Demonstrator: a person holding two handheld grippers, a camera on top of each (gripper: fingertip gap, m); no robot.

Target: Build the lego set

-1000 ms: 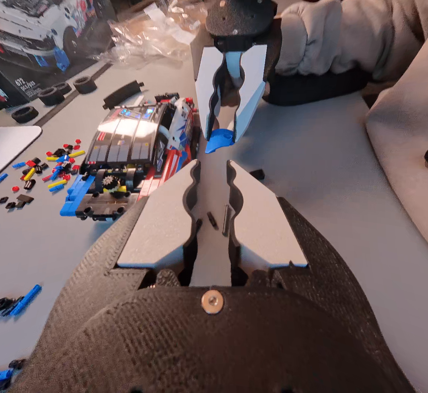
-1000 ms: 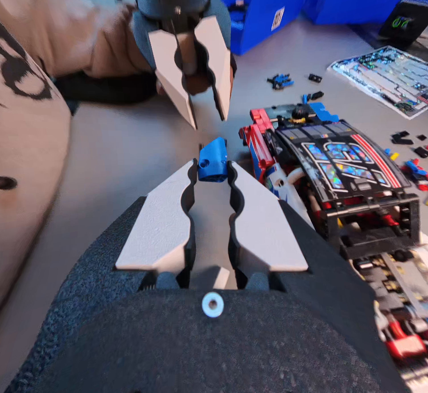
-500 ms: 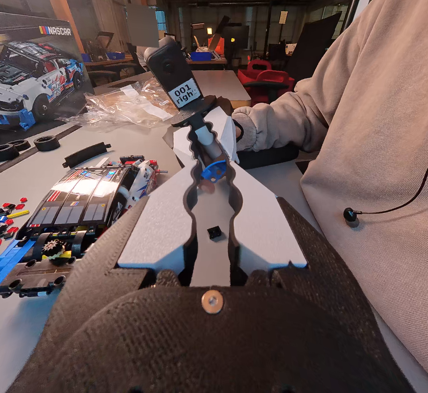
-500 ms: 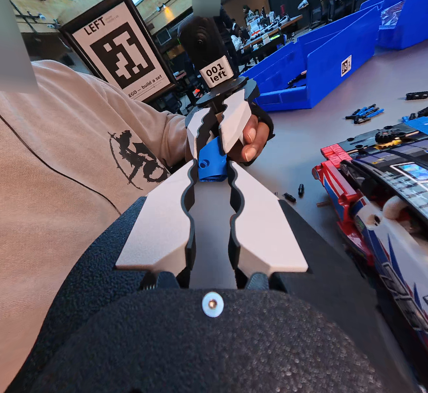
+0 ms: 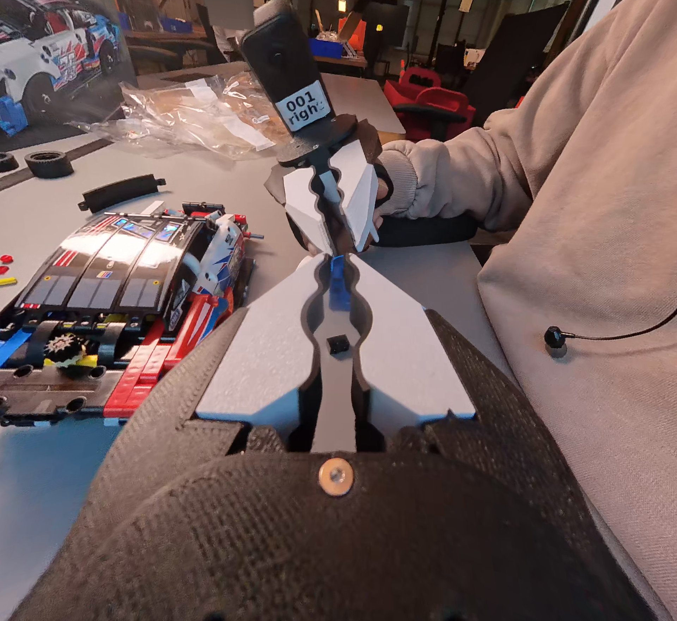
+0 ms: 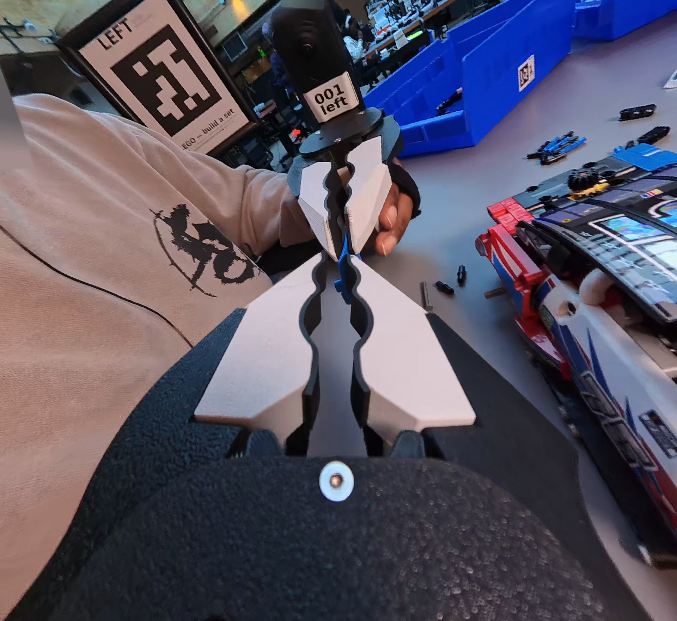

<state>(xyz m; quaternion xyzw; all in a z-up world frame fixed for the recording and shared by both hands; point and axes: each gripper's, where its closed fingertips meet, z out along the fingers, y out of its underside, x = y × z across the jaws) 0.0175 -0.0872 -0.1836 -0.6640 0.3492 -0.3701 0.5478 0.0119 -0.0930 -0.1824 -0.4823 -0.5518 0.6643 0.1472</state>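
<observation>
On the grey table (image 5: 421,274), your left gripper (image 5: 336,261) and right gripper (image 6: 337,263) meet tip to tip at frame centre, both seemingly pinched on the blue piece (image 5: 339,288), its long axis along the fingers. At frame left sits the car (image 5: 121,285); upper right, blue bins (image 6: 476,105) hold contents I can't make out.

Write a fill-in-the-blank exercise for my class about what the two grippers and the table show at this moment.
1. The left gripper and right gripper meet on a small piece coloured ____.
2. The car has a roof coloured mostly ____.
3. Clear plastic ____ lie crumpled on the table behind the car.
4. Across the table stand open bins coloured ____.

Missing words: blue; black; bags; blue
</observation>
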